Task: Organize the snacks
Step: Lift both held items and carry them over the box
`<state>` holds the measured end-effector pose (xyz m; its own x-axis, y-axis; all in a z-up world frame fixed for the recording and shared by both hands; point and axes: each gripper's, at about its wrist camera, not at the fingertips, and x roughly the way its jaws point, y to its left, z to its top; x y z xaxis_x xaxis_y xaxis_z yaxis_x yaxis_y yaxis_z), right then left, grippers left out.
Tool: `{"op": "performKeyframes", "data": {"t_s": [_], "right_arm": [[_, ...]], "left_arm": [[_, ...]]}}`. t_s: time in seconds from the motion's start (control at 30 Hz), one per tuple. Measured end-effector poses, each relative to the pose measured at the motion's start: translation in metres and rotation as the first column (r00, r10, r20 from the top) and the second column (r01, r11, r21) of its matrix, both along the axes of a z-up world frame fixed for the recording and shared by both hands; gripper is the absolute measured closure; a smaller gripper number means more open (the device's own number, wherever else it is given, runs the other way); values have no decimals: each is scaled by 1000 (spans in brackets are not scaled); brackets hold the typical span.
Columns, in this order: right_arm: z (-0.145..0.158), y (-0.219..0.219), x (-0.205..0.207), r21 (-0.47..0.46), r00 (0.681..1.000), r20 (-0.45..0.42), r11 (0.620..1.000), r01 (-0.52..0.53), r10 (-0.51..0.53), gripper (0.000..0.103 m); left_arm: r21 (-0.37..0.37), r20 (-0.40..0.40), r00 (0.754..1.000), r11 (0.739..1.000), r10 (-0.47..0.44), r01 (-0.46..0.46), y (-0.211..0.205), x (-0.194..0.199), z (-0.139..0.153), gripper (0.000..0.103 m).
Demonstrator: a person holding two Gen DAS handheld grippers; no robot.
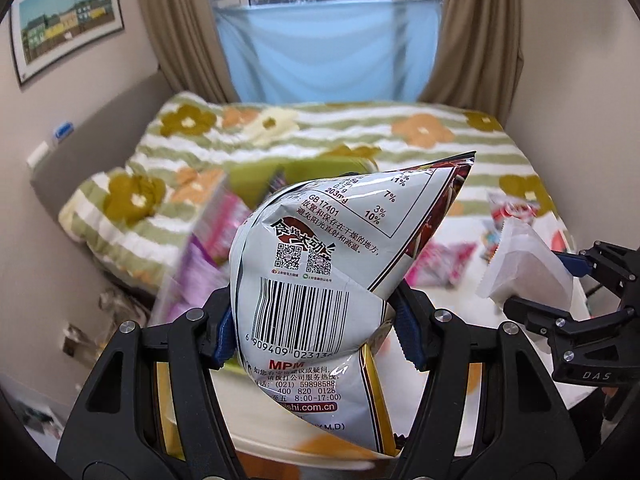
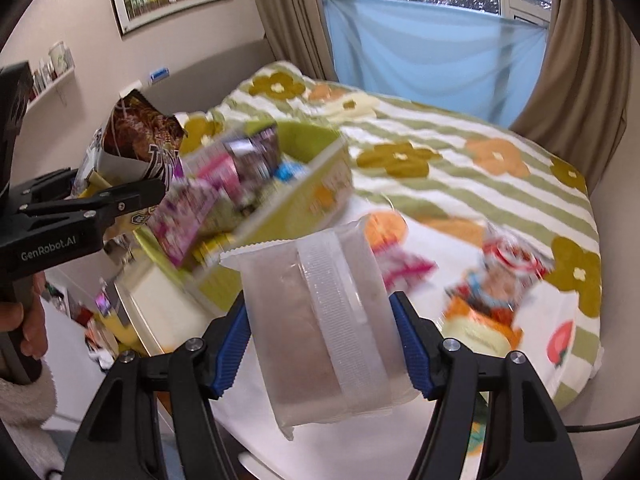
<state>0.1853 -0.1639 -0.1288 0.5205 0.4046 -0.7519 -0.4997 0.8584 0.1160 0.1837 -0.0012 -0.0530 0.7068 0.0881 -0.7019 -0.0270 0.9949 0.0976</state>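
**Silver chip bag and frosted pouch both held above the bed**

Silver foil fills the left wrist view: the left gripper (image 1: pixel 316 316) has its blue pads clamped on a crumpled chip bag (image 1: pixel 320 264), printed side up with barcode and QR codes showing. The bag hangs above a bed with a flowered blanket (image 1: pixel 440 136). Behind it lies a green bin (image 1: pixel 256 176), blurred, with pink packets just left of it. At the right edge the right gripper (image 1: pixel 532 280) holds a frosted white pouch (image 1: pixel 524 268).

From the right wrist view, that frosted white pouch (image 2: pixel 320 320) sits pinched between the blue pads of the right gripper (image 2: pixel 320 344), its ridged seal running down the middle. The green bin (image 2: pixel 304 184) lies behind it on the flowered blanket (image 2: pixel 480 184), crammed with pink and purple packets. Loose snack packets (image 2: pixel 500 280) rest on the blanket to the right. At left, the left gripper (image 2: pixel 132 196) carries the chip bag (image 2: pixel 140 136), brown face showing, with a hand (image 2: pixel 28 328) on its grip.
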Motion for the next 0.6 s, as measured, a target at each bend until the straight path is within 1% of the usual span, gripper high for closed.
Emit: {"op": "performKeyframes", "data": {"t_s": [0.13,0.27,0.37,0.43,0.6], "right_arm": [[12,40,14,14,999,18,1000,27,-28,40],[19,82,28,36,998,-1,998,56,-56,40],[20,114,37,31,997,1,996,80,-81,40],[17,129,45,37,994,-12,993,110,-110,40],[8,157,54,29,980,-54,981,192,-190,40]], "left_arm": [[-6,10,1000,1000,-10,10,45,18,12,42],[-22,-1,999,999,-34,34,94,41,17,42],[-46,-39,995,995,-87,85,120,62,11,42],[-56,-67,990,991,-122,119,131,74,3,42],[-95,-124,967,973,-222,211,148,104,-21,42]]}}
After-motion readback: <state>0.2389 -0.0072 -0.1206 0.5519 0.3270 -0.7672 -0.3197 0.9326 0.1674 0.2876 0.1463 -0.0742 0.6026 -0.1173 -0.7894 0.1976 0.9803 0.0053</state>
